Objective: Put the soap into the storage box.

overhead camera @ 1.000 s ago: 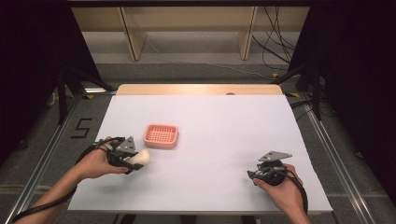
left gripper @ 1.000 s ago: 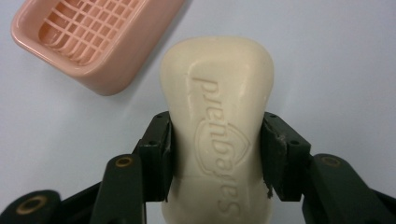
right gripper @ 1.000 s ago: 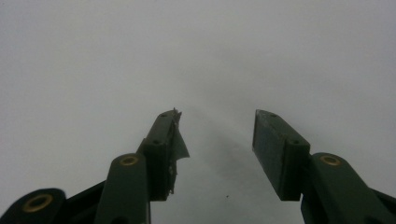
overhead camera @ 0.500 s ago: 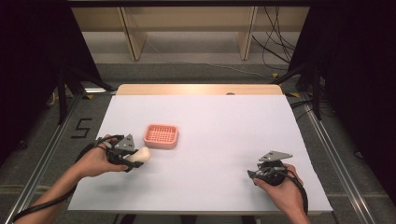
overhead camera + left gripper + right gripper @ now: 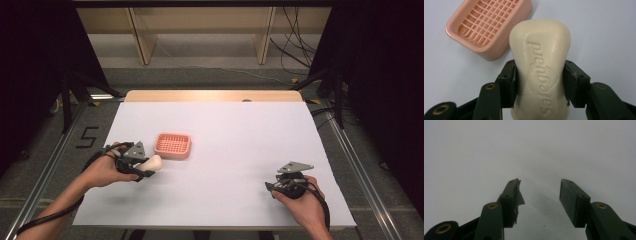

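Item: soap bar (image 5: 540,65), cream, embossed lettering, pinched at its sides by the left gripper (image 5: 540,82) fingers (image 5: 507,82), held just beside the pink soap dish (image 5: 172,145) on the white surface (image 5: 240,130).
Step, as judged: bar grasped, not yet placed. Next move calls for carrying it over the slatted dish and setting it flat.
Right gripper (image 5: 289,184): fingers spread, nothing between, resting well apart.
Obscured: bar's near end cut off; dish corner cropped.

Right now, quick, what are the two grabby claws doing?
Left gripper: closed on the bar of soap, beside the pink soap dish.
Right gripper: open, holding nothing, over the white table.
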Motion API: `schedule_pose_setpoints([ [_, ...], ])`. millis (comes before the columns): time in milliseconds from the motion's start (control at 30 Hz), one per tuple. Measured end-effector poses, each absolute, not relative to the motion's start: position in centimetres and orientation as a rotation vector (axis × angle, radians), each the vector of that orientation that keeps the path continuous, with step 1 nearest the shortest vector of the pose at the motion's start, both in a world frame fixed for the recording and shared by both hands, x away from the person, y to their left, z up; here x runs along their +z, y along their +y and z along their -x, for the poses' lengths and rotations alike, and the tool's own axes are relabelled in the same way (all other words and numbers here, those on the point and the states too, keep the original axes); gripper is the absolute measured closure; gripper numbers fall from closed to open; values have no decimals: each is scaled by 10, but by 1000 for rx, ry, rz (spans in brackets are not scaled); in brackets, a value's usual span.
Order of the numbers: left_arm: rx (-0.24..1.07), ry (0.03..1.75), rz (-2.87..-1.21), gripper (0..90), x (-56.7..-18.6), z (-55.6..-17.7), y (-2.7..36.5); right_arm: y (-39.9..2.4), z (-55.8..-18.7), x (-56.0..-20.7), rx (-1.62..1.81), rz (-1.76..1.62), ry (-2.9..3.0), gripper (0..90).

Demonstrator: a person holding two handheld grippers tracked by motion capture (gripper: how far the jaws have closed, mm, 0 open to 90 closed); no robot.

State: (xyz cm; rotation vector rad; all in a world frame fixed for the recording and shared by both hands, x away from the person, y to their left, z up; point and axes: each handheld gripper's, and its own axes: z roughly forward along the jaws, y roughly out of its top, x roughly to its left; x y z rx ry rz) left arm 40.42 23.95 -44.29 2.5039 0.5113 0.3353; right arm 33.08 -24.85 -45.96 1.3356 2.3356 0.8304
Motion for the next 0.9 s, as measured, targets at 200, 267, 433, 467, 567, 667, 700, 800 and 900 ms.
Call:
schedule_pose_setpoints([
  [200,349,491,-2510,495,-439,-408,239,-249,-331,-460,833,-1336,2332,512],
  [267,341,510,-2502,495,-438,-409,238,-249,-331,-460,833,-1337,2333,512],
  [433,344,494,-2513,495,-435,-411,238,-249,-331,-460,836,-1336,2335,511],
  [467,341,518,-2495,495,-436,-410,237,-249,-331,-460,835,-1336,2335,511],
  [567,339,499,-2498,495,-435,-413,236,-249,-331,-460,832,-1337,2336,511],
  [667,346,506,-2493,495,-434,-414,235,-249,-331,-460,832,-1336,2335,511],
  [700,347,514,-2490,495,-433,-414,235,-249,-331,-460,832,-1336,2334,511],
  [800,347,509,-2486,495,-432,-416,234,-249,-331,-460,832,-1336,2335,511],
  [900,347,514,-2486,495,-430,-417,233,-249,-331,-460,833,-1336,2334,511],
])
